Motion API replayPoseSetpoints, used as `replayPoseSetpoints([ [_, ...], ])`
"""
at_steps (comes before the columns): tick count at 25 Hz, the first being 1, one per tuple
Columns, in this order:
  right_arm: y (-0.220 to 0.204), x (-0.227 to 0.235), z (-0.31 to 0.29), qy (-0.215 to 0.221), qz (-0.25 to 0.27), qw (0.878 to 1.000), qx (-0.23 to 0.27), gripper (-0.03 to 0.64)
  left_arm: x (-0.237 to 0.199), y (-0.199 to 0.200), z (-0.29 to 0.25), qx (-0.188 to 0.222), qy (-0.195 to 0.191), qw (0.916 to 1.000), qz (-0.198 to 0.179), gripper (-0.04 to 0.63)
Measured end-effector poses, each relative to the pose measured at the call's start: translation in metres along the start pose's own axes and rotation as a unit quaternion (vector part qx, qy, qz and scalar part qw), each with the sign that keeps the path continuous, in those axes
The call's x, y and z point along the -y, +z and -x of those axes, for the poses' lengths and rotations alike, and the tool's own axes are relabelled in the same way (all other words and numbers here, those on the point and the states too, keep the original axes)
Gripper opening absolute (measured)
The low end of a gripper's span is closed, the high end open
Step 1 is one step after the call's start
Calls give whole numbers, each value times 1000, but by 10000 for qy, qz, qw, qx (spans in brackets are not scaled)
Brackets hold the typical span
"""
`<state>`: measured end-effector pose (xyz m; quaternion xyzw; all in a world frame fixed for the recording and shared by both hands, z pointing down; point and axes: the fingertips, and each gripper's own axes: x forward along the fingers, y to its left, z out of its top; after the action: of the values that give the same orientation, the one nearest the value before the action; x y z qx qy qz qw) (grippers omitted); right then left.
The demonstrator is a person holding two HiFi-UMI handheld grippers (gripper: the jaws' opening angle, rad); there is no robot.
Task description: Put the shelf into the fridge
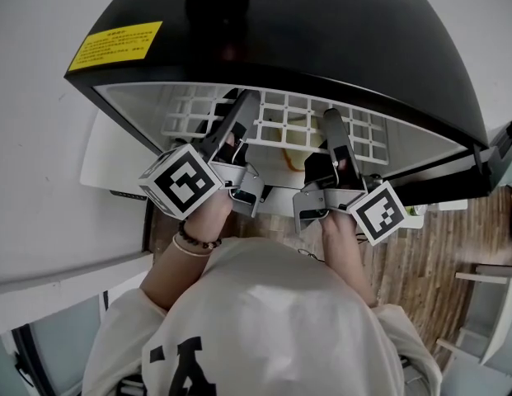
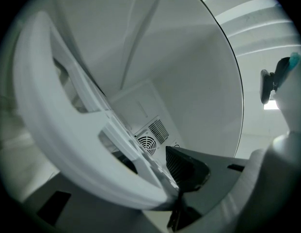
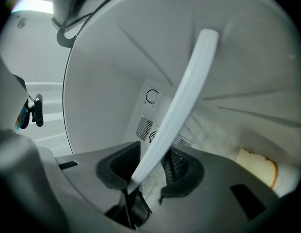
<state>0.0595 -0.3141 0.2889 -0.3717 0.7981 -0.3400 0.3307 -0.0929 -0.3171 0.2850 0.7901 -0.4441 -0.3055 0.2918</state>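
Note:
The white grid shelf (image 1: pixel 280 130) lies half inside the open black fridge (image 1: pixel 321 40), and both grippers hold its front edge. My left gripper (image 1: pixel 243 106) reaches in at the left side. In the left gripper view the shelf's broad white frame (image 2: pixel 68 130) runs into my left gripper (image 2: pixel 162 178), beside the dark right pad (image 2: pixel 186 166); the other pad is hidden behind the frame. My right gripper (image 1: pixel 334 122) holds the right side. In the right gripper view a slim white shelf bar (image 3: pixel 182 101) stands clamped in my right gripper (image 3: pixel 150 171), between the ribbed pads (image 3: pixel 118 166).
The fridge's back wall carries a round fan vent (image 2: pixel 148 142) and a dial (image 3: pixel 151 96). A pale yellow object (image 3: pixel 259 166) lies on the fridge floor at the right. A yellow label (image 1: pixel 115 44) is on the fridge top. Wooden floor (image 1: pixel 453 238) shows at the right.

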Motion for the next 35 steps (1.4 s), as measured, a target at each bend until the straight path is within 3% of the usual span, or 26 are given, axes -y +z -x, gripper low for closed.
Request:
replayPoseSetpoints([
  [35,7,7,-18,13,92,9999,97,143,-10,3,-18,-31,-13,10000,-37,170],
])
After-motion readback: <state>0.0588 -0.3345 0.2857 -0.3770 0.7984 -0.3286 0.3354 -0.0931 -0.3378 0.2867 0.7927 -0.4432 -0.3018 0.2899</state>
